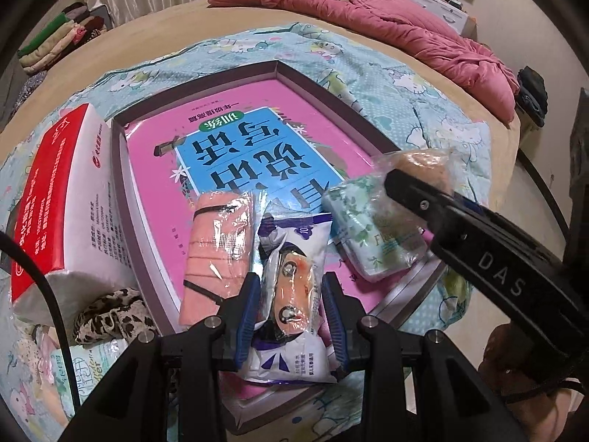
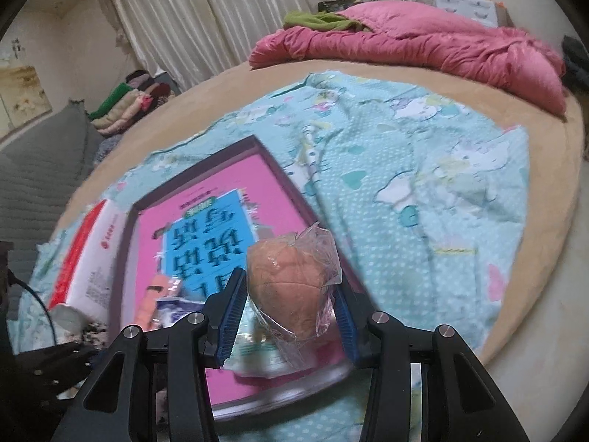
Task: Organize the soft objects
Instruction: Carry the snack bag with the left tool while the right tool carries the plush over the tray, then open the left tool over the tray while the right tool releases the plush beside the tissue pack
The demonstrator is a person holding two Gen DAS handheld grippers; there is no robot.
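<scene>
Bed covered with a light-blue cartoon sheet [image 2: 423,184]; a shallow dark-rimmed tray [image 1: 279,68] lies on it, its floor taken up by a pink book cover [image 1: 228,147]. Left claw [image 1: 291,313] narrow, blue pads pressed on both sides of a white and purple packet [image 1: 291,294] with an orange item visible through its window; the packet sits at the tray's near edge. Just left of it, inside the tray, lies a pink striped pack [image 1: 219,250] in clear wrap. To the right, a pale green floral tissue pack [image 1: 371,228] rests on the tray's right side. Right claw [image 2: 291,313] grips a tan rounded lump in crinkled clear plastic [image 2: 291,287], held above the tray's right part, over the floral pack. Red-and-white tissue box [image 1: 62,199] stands beside the tray's left rim. Leopard-print cloth [image 1: 110,313] lies below it. Pink quilt [image 2: 423,44] bunched at the far side of the bed.
</scene>
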